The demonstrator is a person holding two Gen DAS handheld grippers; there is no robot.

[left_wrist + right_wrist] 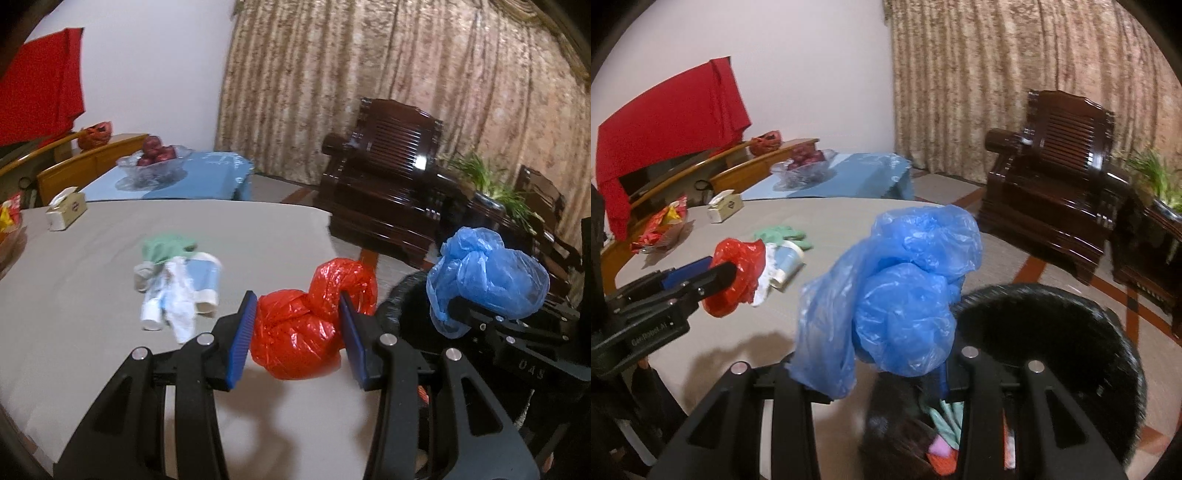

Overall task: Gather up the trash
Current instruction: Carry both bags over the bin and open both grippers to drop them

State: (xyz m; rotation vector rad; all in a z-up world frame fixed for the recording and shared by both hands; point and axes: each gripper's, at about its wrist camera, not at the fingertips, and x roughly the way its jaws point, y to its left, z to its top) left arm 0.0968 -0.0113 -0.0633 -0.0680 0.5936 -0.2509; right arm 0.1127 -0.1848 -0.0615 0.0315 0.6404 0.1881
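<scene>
Red bag (295, 332): knotted plastic, clamped between your left gripper's (297, 338) blue fingers (242, 336), above the desk (92, 295) edge.
Blue bag (905, 295): crumpled plastic, pinched by your right gripper (890, 373), hanging beside the black bin (1052, 332).
Bin: open beside the desk, scraps visible inside.
Left on desk: small pile (177, 284) of a green rag, paper cup and white wrappers; tissue box (66, 212) further back.
</scene>
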